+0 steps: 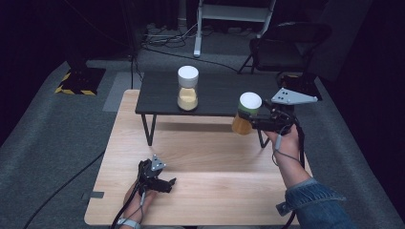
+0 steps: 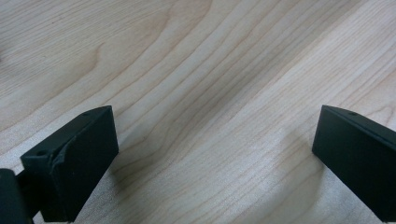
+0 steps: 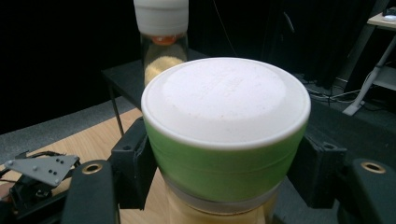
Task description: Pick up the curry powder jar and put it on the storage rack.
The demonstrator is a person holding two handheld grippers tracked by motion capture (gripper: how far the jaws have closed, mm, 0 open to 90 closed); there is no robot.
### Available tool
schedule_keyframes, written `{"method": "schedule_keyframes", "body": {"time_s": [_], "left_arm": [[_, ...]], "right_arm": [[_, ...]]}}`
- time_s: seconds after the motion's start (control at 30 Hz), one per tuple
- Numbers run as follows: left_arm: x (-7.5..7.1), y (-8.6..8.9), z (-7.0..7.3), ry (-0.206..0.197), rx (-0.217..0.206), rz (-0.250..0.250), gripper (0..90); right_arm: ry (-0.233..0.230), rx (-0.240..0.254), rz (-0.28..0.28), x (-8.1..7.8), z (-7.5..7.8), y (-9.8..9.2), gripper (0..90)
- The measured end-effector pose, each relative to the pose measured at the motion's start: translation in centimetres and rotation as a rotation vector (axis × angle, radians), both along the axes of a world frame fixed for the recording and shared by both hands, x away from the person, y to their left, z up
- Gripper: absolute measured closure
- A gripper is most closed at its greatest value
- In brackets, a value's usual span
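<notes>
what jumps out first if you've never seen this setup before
The right gripper holds a jar with a green and white lid up in the air, near the right end of a small black raised shelf. A second jar with a white lid, partly filled with yellowish grains, stands upright on that shelf. The left gripper rests low on the pale wooden table, its jaws apart and nothing between them.

From high above the near edge we look forward and down over the wooden table (image 1: 200, 162). Our left gripper view stares close onto its grain. Our right gripper view sits tight behind the green-lidded jar (image 3: 224, 140), facing the white-lidded jar (image 3: 161, 37) at 11 o'clock, shared with the high view
</notes>
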State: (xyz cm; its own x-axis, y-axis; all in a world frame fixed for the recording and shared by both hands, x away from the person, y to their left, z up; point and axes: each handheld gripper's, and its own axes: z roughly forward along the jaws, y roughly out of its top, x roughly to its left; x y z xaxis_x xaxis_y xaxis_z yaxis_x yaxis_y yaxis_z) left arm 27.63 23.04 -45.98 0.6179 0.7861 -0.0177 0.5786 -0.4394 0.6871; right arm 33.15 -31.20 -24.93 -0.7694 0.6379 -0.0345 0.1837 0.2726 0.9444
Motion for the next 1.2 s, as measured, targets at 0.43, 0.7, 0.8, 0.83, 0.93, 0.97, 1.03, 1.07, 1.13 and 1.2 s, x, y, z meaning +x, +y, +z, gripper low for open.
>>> {"method": "schedule_keyframes", "body": {"time_s": [0.43,0.7,0.8,0.83,0.93,0.97,1.03,1.07,1.13,1.2], "left_arm": [[0.0,0.0,0.0,0.0,0.0,0.001,0.2],[0.0,0.0,0.0,0.0,0.001,0.001,0.3],[0.0,0.0,0.0,0.0,0.0,0.001,0.2],[0.0,0.0,0.0,0.0,0.0,0.001,0.2],[0.0,0.0,0.0,0.0,0.002,0.001,0.2],[0.0,0.0,0.0,-0.001,0.002,0.001,0.2],[0.0,0.0,0.0,-0.001,0.003,0.0,0.2],[0.0,0.0,0.0,-0.001,0.002,0.001,0.2],[0.0,0.0,0.0,0.0,0.002,0.0,0.2],[0.0,0.0,0.0,0.0,0.001,0.001,0.2]], "right_arm": [[-0.014,0.008,-0.069,2.8,2.0,1.4,33.0],[0.009,0.013,-0.103,5.1,1.2,2.0,33.0],[0.025,0.016,-0.106,5.9,0.9,2.0,33.0],[0.028,0.024,-0.111,6.1,0.7,2.0,32.9],[0.024,0.05,-0.107,6.2,0.1,1.7,32.7],[0.023,0.049,-0.104,6.3,0.1,1.6,31.9],[0.024,0.058,-0.105,6.4,0.0,1.5,22.2],[0.04,0.065,-0.103,6.5,0.2,1.3,18.6],[0.054,0.072,-0.096,6.6,0.3,1.1,14.8],[0.037,0.06,-0.102,5.9,0.7,0.7,9.9]]}}
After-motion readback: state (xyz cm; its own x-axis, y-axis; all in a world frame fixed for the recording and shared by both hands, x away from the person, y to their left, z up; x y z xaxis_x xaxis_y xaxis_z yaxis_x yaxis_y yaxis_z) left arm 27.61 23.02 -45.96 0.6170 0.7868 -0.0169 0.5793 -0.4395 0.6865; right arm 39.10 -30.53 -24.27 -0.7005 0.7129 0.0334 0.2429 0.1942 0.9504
